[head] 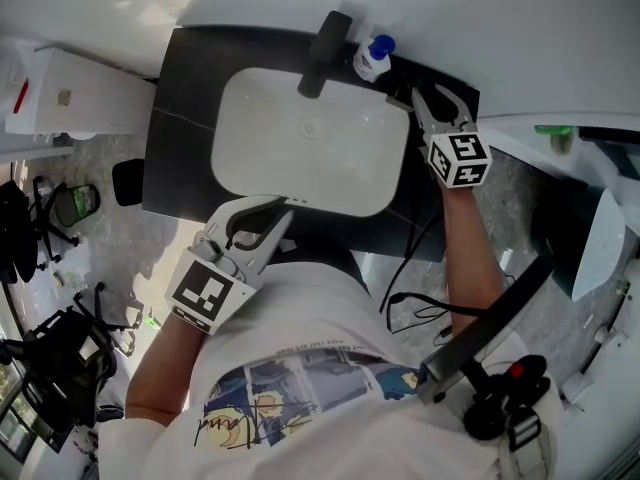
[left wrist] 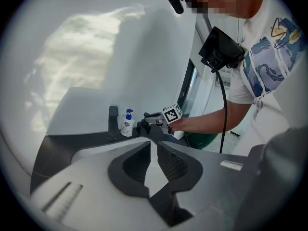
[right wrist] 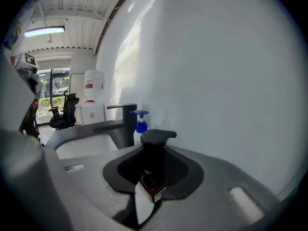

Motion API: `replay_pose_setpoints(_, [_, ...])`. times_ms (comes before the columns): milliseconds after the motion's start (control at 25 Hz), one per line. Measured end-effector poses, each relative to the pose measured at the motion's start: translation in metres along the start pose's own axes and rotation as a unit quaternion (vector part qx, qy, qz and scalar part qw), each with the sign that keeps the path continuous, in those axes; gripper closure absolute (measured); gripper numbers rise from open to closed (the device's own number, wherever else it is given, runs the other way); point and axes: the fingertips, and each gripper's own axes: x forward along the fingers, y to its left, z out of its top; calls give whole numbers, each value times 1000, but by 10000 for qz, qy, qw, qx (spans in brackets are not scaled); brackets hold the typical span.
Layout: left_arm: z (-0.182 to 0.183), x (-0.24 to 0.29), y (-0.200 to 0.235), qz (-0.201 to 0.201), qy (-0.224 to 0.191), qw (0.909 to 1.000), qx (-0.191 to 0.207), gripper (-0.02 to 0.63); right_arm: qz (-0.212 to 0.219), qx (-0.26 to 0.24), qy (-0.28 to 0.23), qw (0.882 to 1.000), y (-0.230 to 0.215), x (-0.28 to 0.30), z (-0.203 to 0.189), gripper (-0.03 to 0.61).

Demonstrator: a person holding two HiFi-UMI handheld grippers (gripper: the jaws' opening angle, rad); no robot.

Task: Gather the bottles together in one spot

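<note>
A white bottle with a blue pump (head: pixel 373 60) (right wrist: pixel 140 129) (left wrist: pixel 127 124) stands on the dark counter (head: pixel 180 88), right beside the black faucet (head: pixel 325 43). My right gripper (head: pixel 420 100) (right wrist: pixel 155 149) is just right of it, over the counter's back right corner. It is shut on a dark bottle with a black pump top (right wrist: pixel 154 153), upright between the pads, with a red and white label low on its body. My left gripper (head: pixel 280 218) (left wrist: pixel 151 146) hovers at the near edge of the white basin (head: pixel 310 138), its jaws together with nothing in them.
A white wall rises right behind the counter. A white cabinet (head: pixel 70 93) stands at the left, with black office chairs (head: pixel 40 208) on the floor below it. A dark green bin (head: pixel 595 218) sits at the right. A black cable (head: pixel 410 303) hangs by the person's right arm.
</note>
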Motion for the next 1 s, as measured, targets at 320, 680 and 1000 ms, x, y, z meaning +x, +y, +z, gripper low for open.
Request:
replay_pose_setpoints(320, [-4,2,7,211,118,9997,-93,566,153,37,-62,9999,-26,34,3,495])
replay_pose_setpoints(680, [3,8,7,171,106,9997,-161,566,252,164,-168,9994,-28,42,-2,492])
replay_pose_setpoints(1000, [6,9,4,120,119,9997,-154,566,236,295,-200,9991,-26,44,-2,415])
